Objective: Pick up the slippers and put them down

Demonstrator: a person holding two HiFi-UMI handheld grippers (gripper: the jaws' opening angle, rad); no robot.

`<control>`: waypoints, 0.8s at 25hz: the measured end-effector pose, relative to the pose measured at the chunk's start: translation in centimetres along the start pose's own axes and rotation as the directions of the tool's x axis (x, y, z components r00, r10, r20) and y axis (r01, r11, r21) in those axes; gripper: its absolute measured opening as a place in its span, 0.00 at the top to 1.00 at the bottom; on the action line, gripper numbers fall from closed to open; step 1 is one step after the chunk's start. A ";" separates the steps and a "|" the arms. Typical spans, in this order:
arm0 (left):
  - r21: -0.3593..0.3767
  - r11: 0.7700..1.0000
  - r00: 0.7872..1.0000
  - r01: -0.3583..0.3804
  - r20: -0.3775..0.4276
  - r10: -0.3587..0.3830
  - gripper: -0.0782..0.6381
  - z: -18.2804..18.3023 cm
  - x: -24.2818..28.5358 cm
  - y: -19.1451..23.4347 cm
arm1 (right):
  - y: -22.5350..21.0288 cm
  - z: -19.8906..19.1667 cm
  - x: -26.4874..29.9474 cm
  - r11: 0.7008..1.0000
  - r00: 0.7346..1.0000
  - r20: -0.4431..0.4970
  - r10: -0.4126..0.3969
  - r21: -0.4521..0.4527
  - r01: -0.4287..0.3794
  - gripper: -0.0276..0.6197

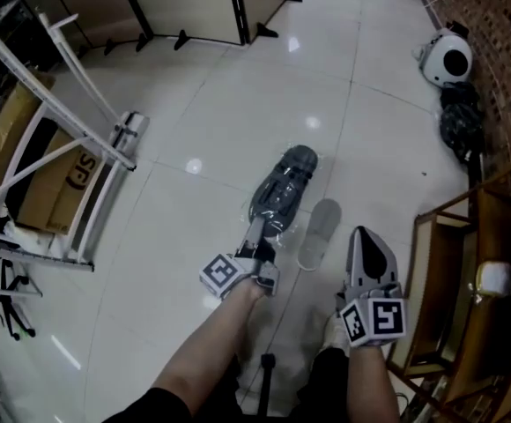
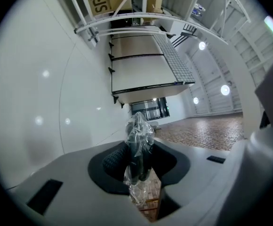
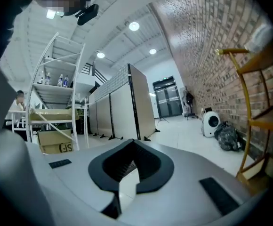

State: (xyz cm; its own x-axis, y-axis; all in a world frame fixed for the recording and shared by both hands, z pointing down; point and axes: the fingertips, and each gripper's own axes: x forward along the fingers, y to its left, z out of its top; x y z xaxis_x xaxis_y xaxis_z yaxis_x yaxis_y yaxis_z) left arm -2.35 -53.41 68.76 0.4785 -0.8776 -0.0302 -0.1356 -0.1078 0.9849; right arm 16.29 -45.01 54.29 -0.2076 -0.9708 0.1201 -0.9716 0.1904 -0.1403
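A dark slipper point(image 1: 284, 188) wrapped in clear plastic hangs over the white tiled floor, and my left gripper point(image 1: 257, 233) is shut on its near end. In the left gripper view the crinkled plastic and the dark slipper point(image 2: 137, 147) stand pinched between the two black pads. My right gripper point(image 1: 366, 238) is lower right of it, a little apart. Its jaws come together at the tips, and there is nothing between them in the right gripper view point(image 3: 129, 166). A pale grey shadow point(image 1: 320, 233) lies on the tiles between the two grippers.
A white metal rack point(image 1: 62, 148) with a cardboard box point(image 1: 55, 179) stands at the left. A wooden rack point(image 1: 467, 280) is close on the right. Beige partition panels point(image 1: 194, 7) are at the back. A white round appliance point(image 1: 449, 60) and a black bag point(image 1: 460, 122) sit by the brick wall.
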 end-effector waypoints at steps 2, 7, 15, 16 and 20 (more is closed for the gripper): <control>0.007 0.998 0.998 -0.061 -0.008 0.061 0.73 -0.6 0.0 3.6 | -0.4 -2.5 0.2 1.000 0.999 -0.041 0.011 0.027 -0.010 0.94; 0.003 0.980 0.980 -0.197 -0.020 0.197 0.73 -1.6 -1.1 11.9 | -3.5 -6.1 -0.3 0.993 0.995 -0.097 -0.038 0.108 0.049 0.94; -0.052 0.925 0.926 -0.377 -0.032 0.375 0.73 -3.7 -2.8 22.0 | -5.1 -8.6 -0.5 0.949 0.986 -0.160 -0.055 0.299 0.102 0.94; -0.062 0.923 0.925 -0.379 -0.030 0.378 0.73 -3.9 -2.9 22.4 | -4.9 -8.7 -0.3 0.950 0.985 -0.168 -0.045 0.298 0.094 0.94; -0.067 0.909 0.911 -0.412 -0.036 0.410 0.73 -4.3 -3.0 24.4 | -4.0 -9.3 0.3 0.944 0.983 -0.183 0.003 0.324 0.057 0.94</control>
State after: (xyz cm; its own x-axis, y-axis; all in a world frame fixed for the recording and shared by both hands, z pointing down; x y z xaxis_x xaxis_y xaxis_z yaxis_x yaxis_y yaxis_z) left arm -3.36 -51.39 93.59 0.4116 -0.8272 0.3824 -0.2622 0.2944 0.9190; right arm 19.06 -44.70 64.04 -0.2275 -0.9273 0.2972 -0.8929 0.0768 -0.4437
